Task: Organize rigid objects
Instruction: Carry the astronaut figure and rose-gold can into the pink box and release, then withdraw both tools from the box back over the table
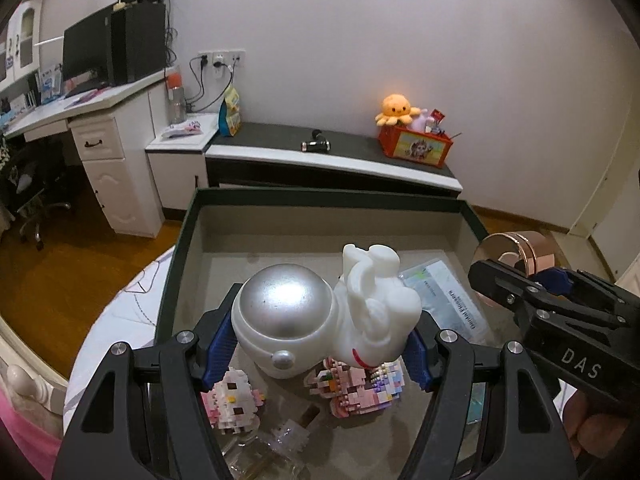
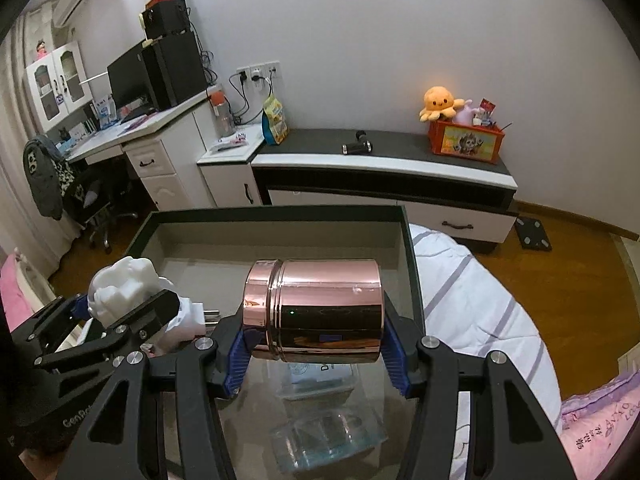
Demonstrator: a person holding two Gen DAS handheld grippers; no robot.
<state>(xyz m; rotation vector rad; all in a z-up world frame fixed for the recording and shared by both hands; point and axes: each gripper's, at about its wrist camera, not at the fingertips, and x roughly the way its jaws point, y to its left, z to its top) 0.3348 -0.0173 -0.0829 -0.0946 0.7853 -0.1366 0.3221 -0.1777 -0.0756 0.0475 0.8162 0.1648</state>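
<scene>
Both grippers loaded over the box (image 1: 192,240)

Left gripper (image 1: 320,350) clamps the astronaut (image 1: 320,320); right gripper (image 2: 316,346) clamps the copper tin (image 2: 320,308), both above it.

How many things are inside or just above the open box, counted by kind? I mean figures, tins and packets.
White astronaut figure, held in the left gripper: 1
Rose-gold tin, held in the right gripper: 1
Pink brick-built figures on the box floor: 2
Clear plastic packets: at least 2
Total: at least 6
</scene>
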